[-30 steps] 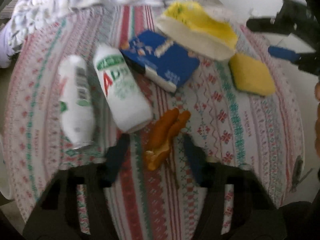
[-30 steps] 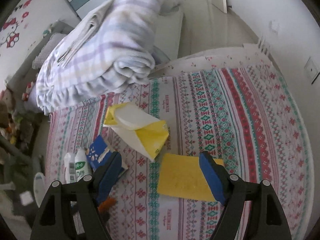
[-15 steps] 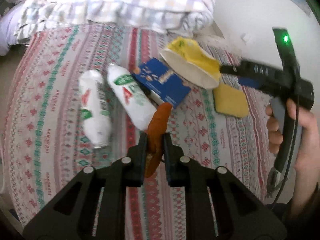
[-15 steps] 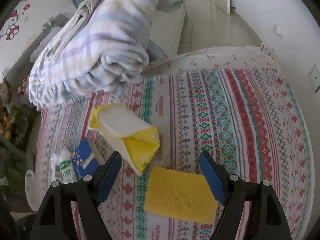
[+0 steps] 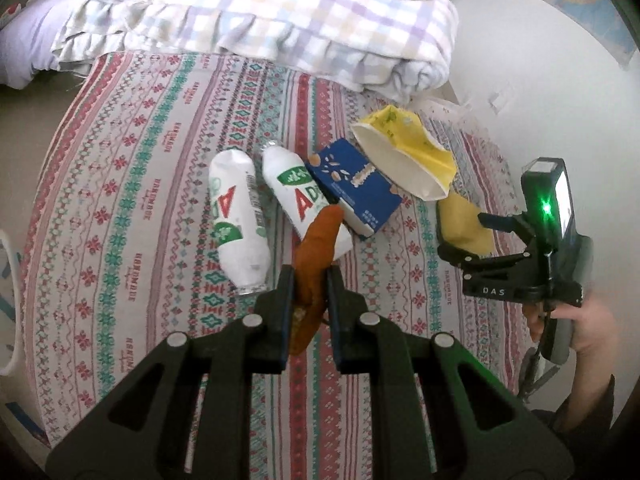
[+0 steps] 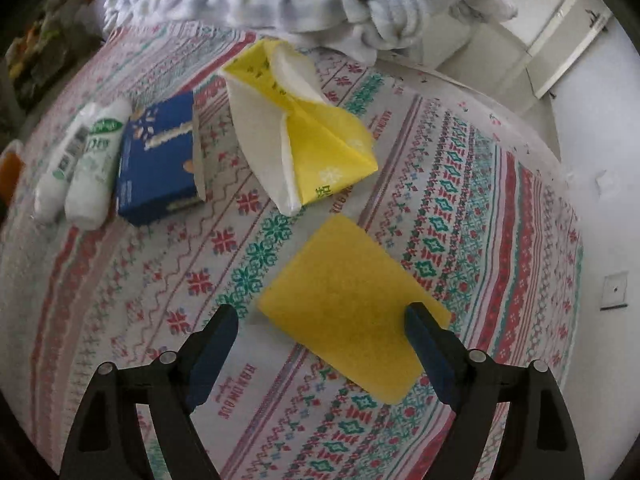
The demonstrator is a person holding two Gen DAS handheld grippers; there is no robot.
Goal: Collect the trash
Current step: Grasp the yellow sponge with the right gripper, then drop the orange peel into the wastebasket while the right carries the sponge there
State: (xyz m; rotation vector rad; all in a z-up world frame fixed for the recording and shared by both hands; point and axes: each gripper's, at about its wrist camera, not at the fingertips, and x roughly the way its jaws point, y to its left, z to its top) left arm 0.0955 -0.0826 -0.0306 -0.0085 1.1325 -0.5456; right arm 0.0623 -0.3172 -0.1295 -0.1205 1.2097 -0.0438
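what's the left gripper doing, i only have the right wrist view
Observer: The left gripper is shut on an orange peel, which stands up between its jaws.
Operator: ok and how does my right one look from over there
Observer: A hand holds the right gripper by its handle, and a green light glows on its body. Its jaws are closing, with the yellow sponge between them.

occluded: yellow sheet [image 5: 464, 222] behind right gripper [image 5: 468, 236] | cropped: checked blanket [image 5: 256, 12]
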